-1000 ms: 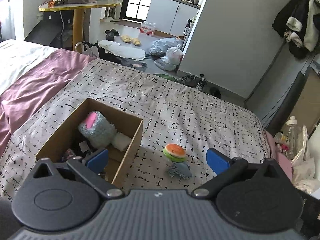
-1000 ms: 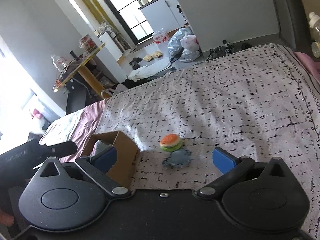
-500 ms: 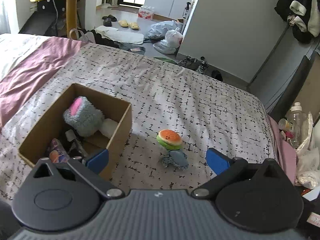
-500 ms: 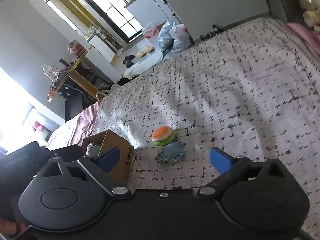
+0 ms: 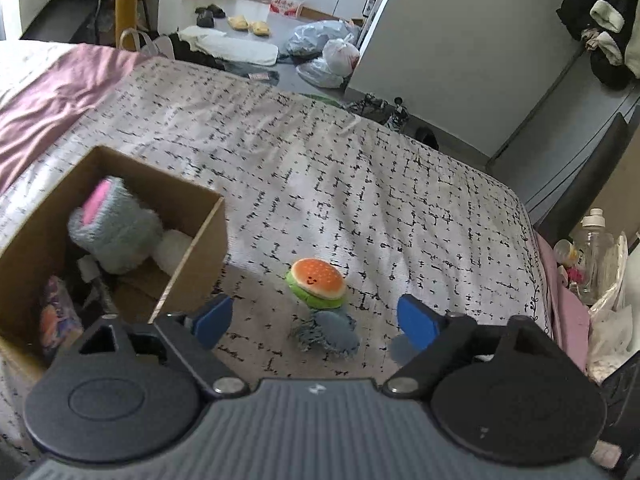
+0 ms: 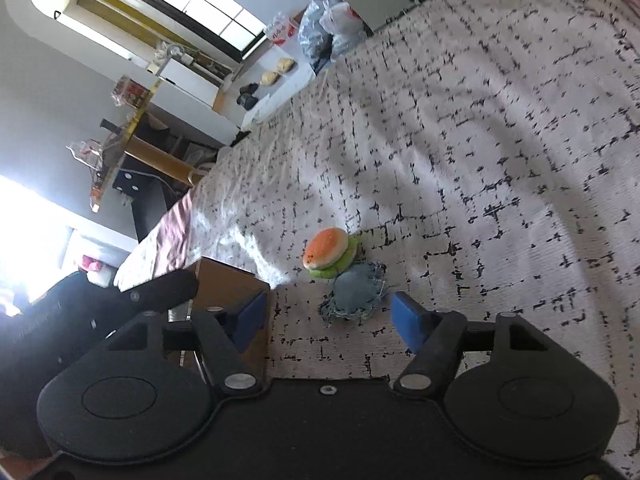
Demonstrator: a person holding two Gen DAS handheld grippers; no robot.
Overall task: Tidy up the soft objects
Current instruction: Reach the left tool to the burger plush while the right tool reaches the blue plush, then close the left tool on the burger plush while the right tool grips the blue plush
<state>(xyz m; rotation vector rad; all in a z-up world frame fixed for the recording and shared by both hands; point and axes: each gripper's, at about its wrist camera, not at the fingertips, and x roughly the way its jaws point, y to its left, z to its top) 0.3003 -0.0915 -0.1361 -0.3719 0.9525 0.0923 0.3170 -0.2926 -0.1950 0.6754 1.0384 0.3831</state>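
The room is a small bedroom that opens to a kitchen area, with plastic bags (image 5: 328,46) and slippers (image 5: 248,26) on the floor behind the bed. The bed (image 5: 340,168) takes most of both views; it has a white cover with black cross marks, and a pink blanket (image 5: 52,96) lies on its far left part. A cardboard box (image 5: 200,252) stands on the bed at the left. Inside it there is a grey plush toy (image 5: 116,236) with a pink patch, a white soft ball (image 5: 172,250) beside it, and some smaller things that I cannot tell apart. To the right of the box, apart from it, a burger plush (image 5: 317,282) lies on the cover. A blue-grey frayed soft toy (image 5: 332,330) touches the burger plush on the near side. The left claw (image 5: 316,320) is wide open above the bed and holds nothing; the frayed toy appears between its blue pads. The right claw (image 6: 326,316) is also wide open and empty, just in front of the same frayed toy (image 6: 354,290), with the burger plush (image 6: 328,252) behind it.
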